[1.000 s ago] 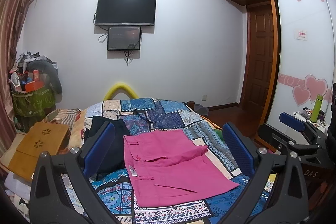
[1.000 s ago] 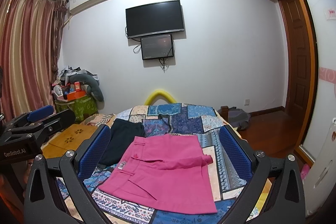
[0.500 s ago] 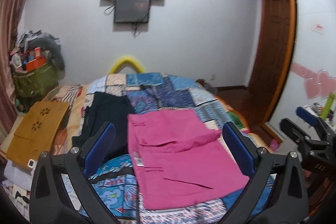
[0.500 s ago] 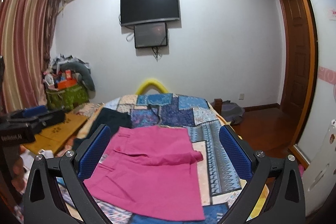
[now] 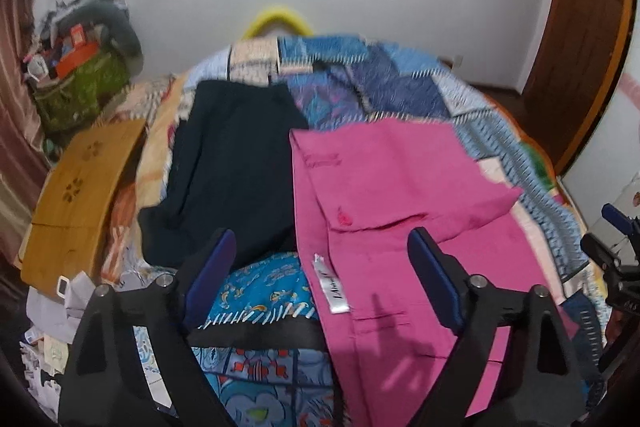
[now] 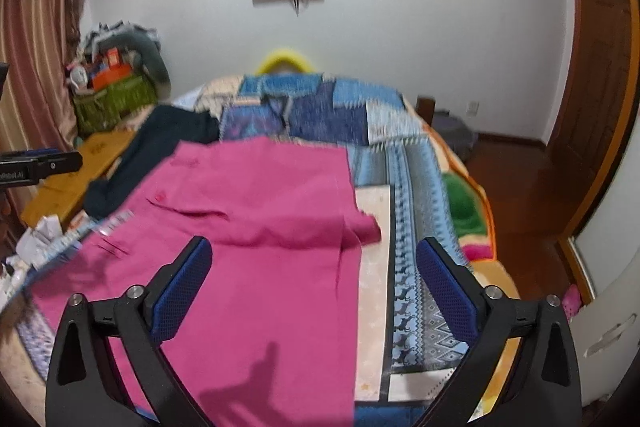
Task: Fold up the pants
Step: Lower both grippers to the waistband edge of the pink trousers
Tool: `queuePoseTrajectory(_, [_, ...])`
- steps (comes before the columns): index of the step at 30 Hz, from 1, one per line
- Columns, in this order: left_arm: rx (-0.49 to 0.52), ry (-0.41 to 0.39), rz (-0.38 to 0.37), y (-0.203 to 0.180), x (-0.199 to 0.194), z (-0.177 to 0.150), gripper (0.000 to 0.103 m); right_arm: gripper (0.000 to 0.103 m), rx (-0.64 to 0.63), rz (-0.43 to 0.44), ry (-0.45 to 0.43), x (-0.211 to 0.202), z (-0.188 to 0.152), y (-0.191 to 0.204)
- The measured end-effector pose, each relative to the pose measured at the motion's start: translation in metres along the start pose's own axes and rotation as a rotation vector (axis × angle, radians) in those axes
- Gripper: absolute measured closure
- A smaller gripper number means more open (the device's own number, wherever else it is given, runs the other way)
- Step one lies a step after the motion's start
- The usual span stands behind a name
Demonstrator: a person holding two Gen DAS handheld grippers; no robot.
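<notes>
Patchwork bedding covers the bed [image 5: 404, 83] where the pink pants [image 5: 400, 203] lie spread near its front edge — one layer already doubled over, a white label [image 5: 331, 285] showing. Both grippers have dropped closer to the cloth than a second ago, so a grasp looks imminent. The left gripper [image 5: 322, 267] and right gripper [image 6: 314, 277] hover with jaws apart, holding nothing. Dark pants [image 5: 228, 167] lie just beside, toward the left edge.
</notes>
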State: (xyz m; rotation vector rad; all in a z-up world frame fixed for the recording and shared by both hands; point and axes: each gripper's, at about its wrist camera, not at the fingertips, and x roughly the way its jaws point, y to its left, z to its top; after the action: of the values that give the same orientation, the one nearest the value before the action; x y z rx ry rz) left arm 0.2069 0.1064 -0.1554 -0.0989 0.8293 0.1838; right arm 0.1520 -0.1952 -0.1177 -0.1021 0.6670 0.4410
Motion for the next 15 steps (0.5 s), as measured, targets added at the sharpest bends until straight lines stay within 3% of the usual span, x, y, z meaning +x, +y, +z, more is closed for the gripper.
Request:
queuePoseTrajectory(8, [0.083,0.175,-0.043,-0.007,0.062,-0.002,0.055,0.021,0.015,0.038,0.135,0.046,-0.002,-0.031])
queuePoseTrajectory(15, [0.112,0.293,-0.082,-0.014,0.100,-0.002,0.060,0.034,0.012,0.099,0.203,0.075,0.003,-0.044])
